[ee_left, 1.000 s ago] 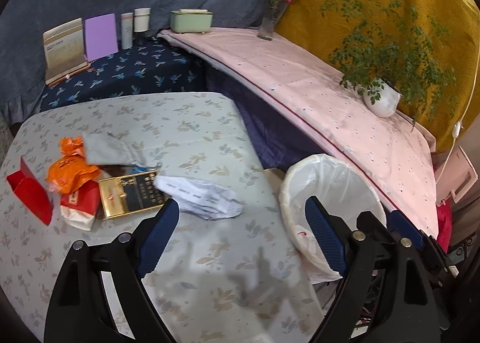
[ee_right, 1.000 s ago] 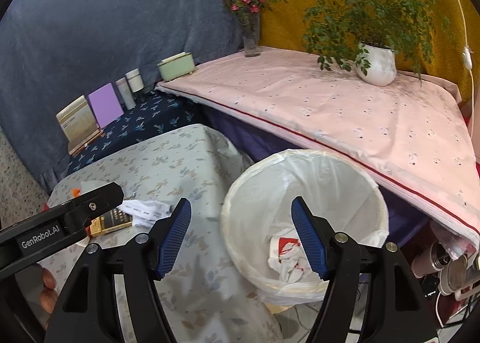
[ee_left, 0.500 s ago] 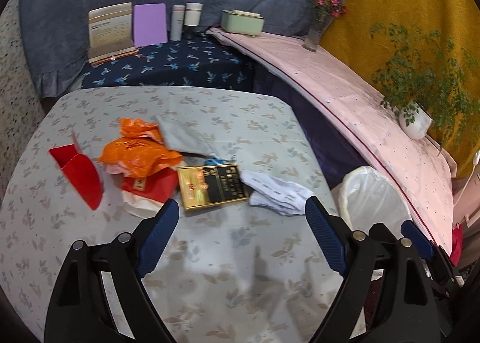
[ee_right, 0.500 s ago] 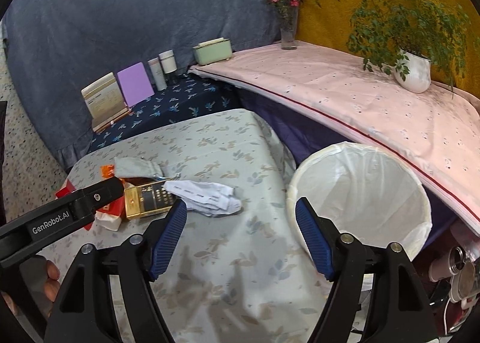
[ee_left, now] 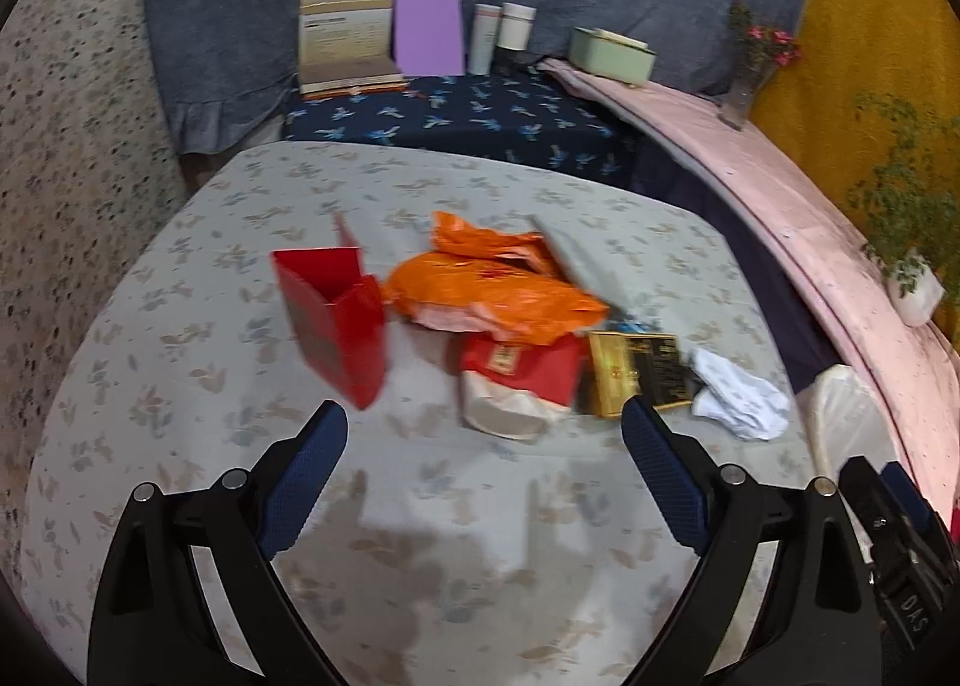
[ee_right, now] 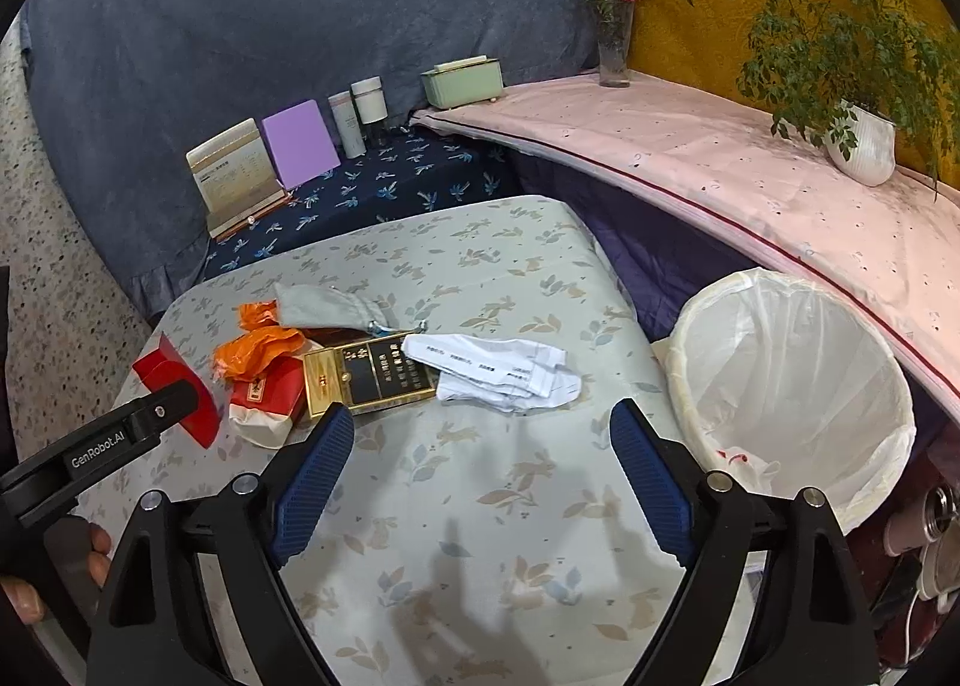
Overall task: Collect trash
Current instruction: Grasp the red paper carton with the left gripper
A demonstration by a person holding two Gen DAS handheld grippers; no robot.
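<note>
Desk [ee_right: 480,506] with pale leaf-print cloth carries the trash pile. White-lined round waste bin [ee_right: 798,386] stands just beside the desk's right edge, some scraps inside. Left claw [ee_left: 483,482] and right claw [ee_right: 480,470] both hover above the cloth, jaws spread wide, gripping nothing. On the desk, left to right: red open carton [ee_left: 336,314], crumpled orange plastic bag [ee_left: 498,290], gold-and-black flat box [ee_right: 369,374], crumpled white printed paper [ee_right: 504,368], the paper overlapping the box.

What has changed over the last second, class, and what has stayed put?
Both grippers, left gripper and right gripper, swung left from the lined bin toward the trash pile, open and empty. White paper, gold box and orange wrapper lie unmoved.
</note>
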